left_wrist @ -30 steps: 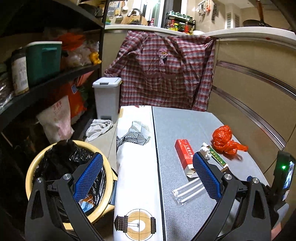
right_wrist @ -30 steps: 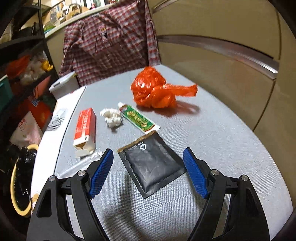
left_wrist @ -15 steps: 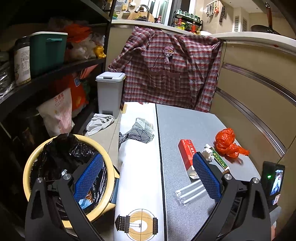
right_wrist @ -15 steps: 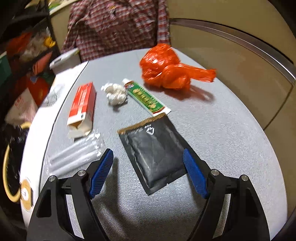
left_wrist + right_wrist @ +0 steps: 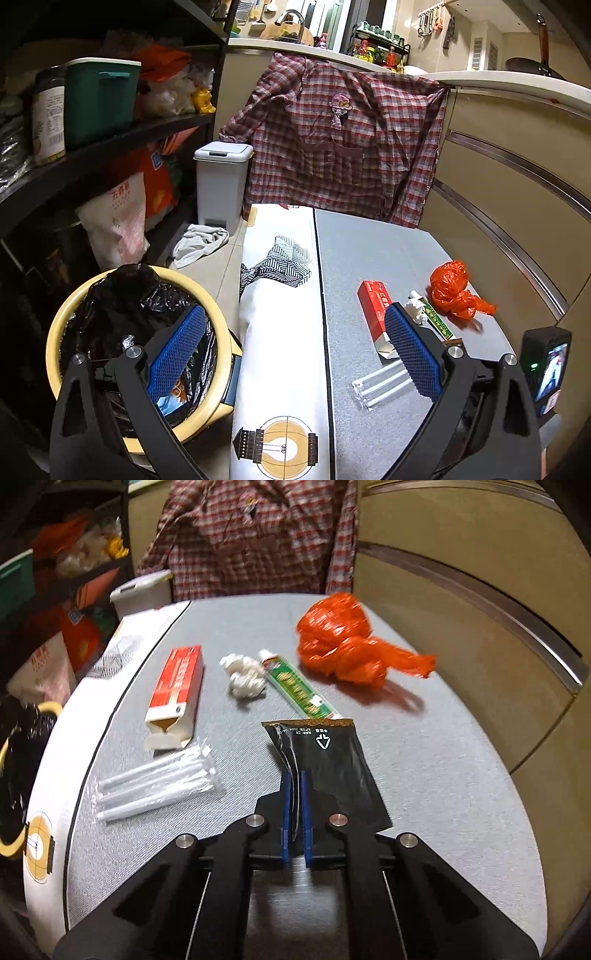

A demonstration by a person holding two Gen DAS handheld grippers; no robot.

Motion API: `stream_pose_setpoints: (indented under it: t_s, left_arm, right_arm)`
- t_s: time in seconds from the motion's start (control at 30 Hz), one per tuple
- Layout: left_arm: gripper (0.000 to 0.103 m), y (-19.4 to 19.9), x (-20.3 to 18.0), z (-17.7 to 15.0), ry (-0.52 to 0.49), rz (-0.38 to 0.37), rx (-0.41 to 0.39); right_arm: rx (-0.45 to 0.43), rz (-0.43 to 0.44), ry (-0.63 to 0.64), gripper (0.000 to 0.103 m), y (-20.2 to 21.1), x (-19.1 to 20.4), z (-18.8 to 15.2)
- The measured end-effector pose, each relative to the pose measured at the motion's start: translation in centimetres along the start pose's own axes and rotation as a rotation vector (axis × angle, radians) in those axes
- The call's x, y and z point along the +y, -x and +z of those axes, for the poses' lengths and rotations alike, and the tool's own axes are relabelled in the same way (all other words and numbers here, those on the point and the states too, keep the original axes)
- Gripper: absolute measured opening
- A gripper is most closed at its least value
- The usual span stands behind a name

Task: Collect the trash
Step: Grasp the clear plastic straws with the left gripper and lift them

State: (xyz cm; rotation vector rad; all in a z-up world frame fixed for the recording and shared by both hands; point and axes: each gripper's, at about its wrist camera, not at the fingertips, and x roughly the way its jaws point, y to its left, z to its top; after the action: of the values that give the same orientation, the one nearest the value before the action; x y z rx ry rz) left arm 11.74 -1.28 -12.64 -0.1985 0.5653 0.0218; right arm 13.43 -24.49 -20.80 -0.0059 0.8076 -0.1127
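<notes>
My right gripper [image 5: 294, 775] is shut on the near edge of a black foil pouch [image 5: 328, 753], which crumples between the blue pads on the grey table [image 5: 443, 775]. Beyond it lie a green tube [image 5: 299, 686], a white paper wad [image 5: 243, 674], an opened red carton [image 5: 177, 690], a clear packet of straws [image 5: 159, 786] and a crumpled orange bag [image 5: 347, 642]. My left gripper [image 5: 291, 350] hangs open and holds nothing, spanning the gap between the table and a yellow bin with a black liner [image 5: 122, 310]. The left wrist view also shows the red carton [image 5: 375, 306], straws [image 5: 380, 382] and orange bag [image 5: 452, 290].
A white printed cloth [image 5: 280, 332] covers the table's left strip. A plaid shirt [image 5: 343, 140] hangs behind the table, with a small grey pedal bin [image 5: 221, 184] and a rag [image 5: 201, 243] on the floor. Dark shelves [image 5: 92, 144] stand left; beige cabinets [image 5: 480, 609] line the right.
My right gripper went from wide open around the black pouch to shut on it, and the pouch's near edge has buckled. The left gripper has stayed open over the bin and table edge.
</notes>
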Motion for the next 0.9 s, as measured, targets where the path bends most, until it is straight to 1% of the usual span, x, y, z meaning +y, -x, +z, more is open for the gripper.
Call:
stream_pose_setpoints:
  t_s: [0.2,0.23,0.3,0.33,0.4,0.63,0.77,0.83,0.87,0.9]
  left_arm:
    - [0.094,-0.6,-0.6,-0.2,-0.015,-0.011,0.006]
    - [0.094,-0.8,-0.9,-0.3,-0.023,-0.014,0.009]
    - [0.094,-1.0,-1.2,-0.7,-0.038,-0.032,0.015]
    - [0.094,-1.3,-1.5,-0.9,-0.057,-0.057,0.026]
    - [0.094,-2.4,-2.5,-1.5,-0.111,-0.118,0.076]
    - [0.094,-5.2,-5.3,-3.8,-0.264,-0.242,0.189]
    - [0.094,-6.5,-6.7,-5.0,-0.320,-0.264,0.232]
    - [0.092,-7.4,-7.3,-5.7,-0.341,-0.266,0.267]
    - [0.088,-7.7,-7.4,-5.9,-0.348,-0.263,0.281]
    - [0.082,-8.1,-7.6,-6.1,-0.355,-0.257,0.296]
  right_arm:
    - [-0.073,0.010,-0.066,0.004,2.6,-1.3,0.8]
    - [-0.085,0.009,-0.076,0.000,3.1,-1.5,0.9]
    - [-0.093,0.008,-0.091,0.000,3.5,-1.9,1.1]
    - [-0.095,0.012,-0.107,0.000,3.7,-2.3,1.2]
    - [-0.094,0.016,-0.121,0.000,3.8,-2.7,1.2]
    - [-0.097,0.037,-0.169,0.000,4.3,-3.8,1.2]
    - [-0.093,0.035,-0.188,0.000,4.4,-4.5,1.2]
    - [-0.091,0.031,-0.196,0.000,4.4,-4.9,1.1]
    - [-0.089,0.030,-0.204,0.000,4.4,-5.1,1.0]
    - [-0.088,0.029,-0.210,0.000,4.4,-5.3,0.9]
